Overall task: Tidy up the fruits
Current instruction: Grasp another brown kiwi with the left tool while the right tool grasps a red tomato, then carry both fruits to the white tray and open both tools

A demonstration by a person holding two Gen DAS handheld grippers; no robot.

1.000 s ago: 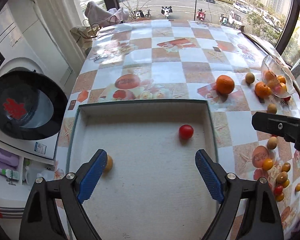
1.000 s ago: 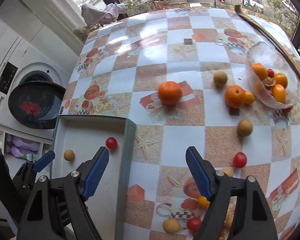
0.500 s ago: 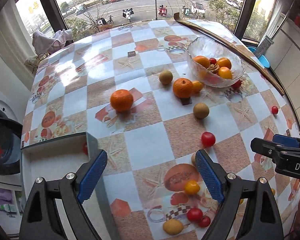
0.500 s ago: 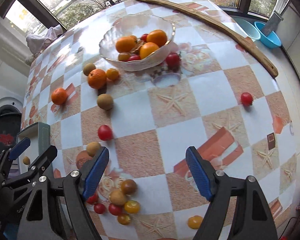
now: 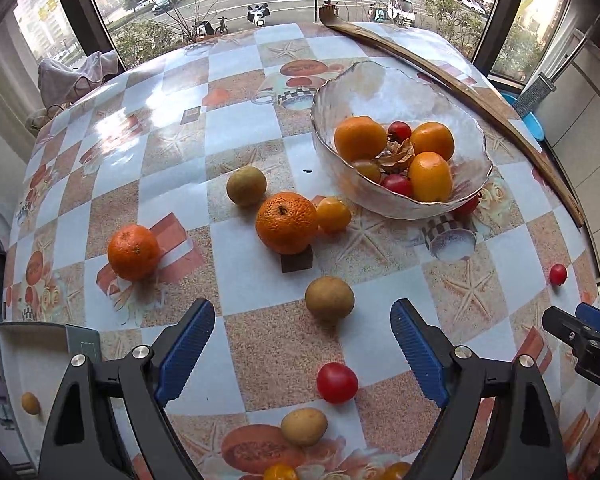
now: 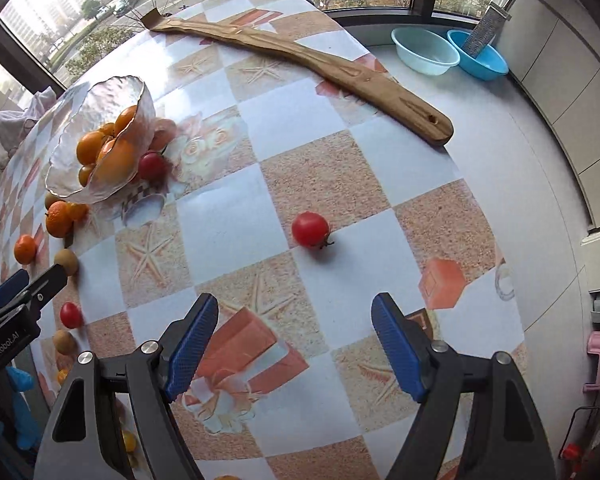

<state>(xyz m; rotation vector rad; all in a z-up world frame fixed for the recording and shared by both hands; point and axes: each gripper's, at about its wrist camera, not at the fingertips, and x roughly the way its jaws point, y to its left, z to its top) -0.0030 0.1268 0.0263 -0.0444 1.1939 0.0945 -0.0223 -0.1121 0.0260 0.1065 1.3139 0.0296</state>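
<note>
My left gripper (image 5: 302, 344) is open and empty above the checked table. A red cherry tomato (image 5: 337, 382) and a brown round fruit (image 5: 329, 299) lie between its fingers, with two oranges (image 5: 286, 222) beyond. A glass bowl (image 5: 404, 80) holds oranges and tomatoes. My right gripper (image 6: 294, 342) is open and empty, with a lone red cherry tomato (image 6: 310, 229) just ahead of it. The bowl (image 6: 96, 108) shows at the left of the right wrist view. A grey tray corner (image 5: 40, 344) with a small yellow fruit (image 5: 30, 403) sits at lower left.
A long wooden board (image 6: 300, 60) lies along the far table edge. Two blue basins (image 6: 448, 54) stand on the sill. More small fruits (image 5: 304, 426) lie near the front edge. Another tomato (image 5: 557, 274) sits at the right edge, near the right gripper's tip (image 5: 580, 330).
Both grippers have swung right, away from the tray, toward the bowl and scattered fruits. The right gripper now faces the lone tomato. Both stay open.
</note>
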